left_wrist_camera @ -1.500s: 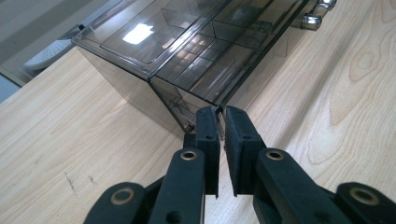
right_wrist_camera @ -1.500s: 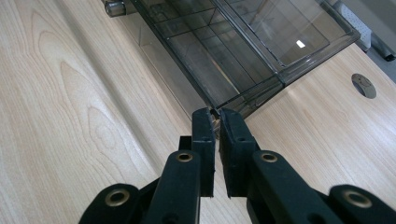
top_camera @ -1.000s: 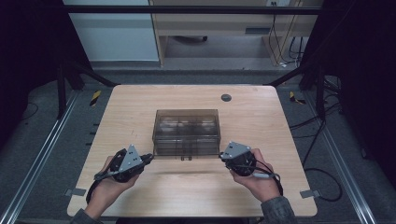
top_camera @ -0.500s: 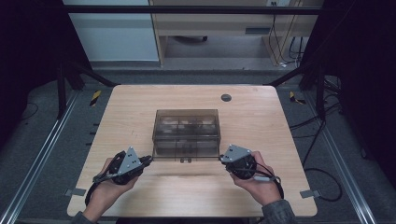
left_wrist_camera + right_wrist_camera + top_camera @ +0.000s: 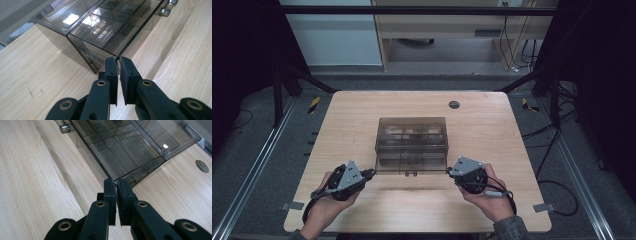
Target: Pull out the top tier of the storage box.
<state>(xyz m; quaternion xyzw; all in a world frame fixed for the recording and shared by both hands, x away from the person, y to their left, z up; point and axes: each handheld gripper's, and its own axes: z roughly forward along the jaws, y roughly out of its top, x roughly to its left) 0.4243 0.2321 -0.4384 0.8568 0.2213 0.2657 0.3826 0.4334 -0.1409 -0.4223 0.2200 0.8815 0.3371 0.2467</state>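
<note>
We see a smoked transparent plastic box [image 5: 411, 145] standing near the middle of the wooden table [image 5: 362, 107], its front face toward the person, with two small metal knobs [image 5: 165, 11] low at the middle of that front. The left hand [image 5: 328, 200] comes in from the bottom edge, wrist angled inward, and holds the left gripper [image 5: 371, 173] low over the table, pointing toward the box's near left corner. In the left gripper view its jaws stand narrow, with a thin slit between the pads, and the thin front edge of the box at that corner sits in the slit; the pads appear to pinch it. The right hand [image 5: 488, 199] mirrors this pose on the other side, forearm slanting in from the lower right, with the right gripper [image 5: 449, 171] aimed at the near right corner. In the right gripper view its jaws are likewise nearly together, with the thin corner edge of the box between the tips. Both grippers lie close to level, just above the tabletop. A small round grommet [image 5: 454, 104] sits in the table beyond the box.
</note>
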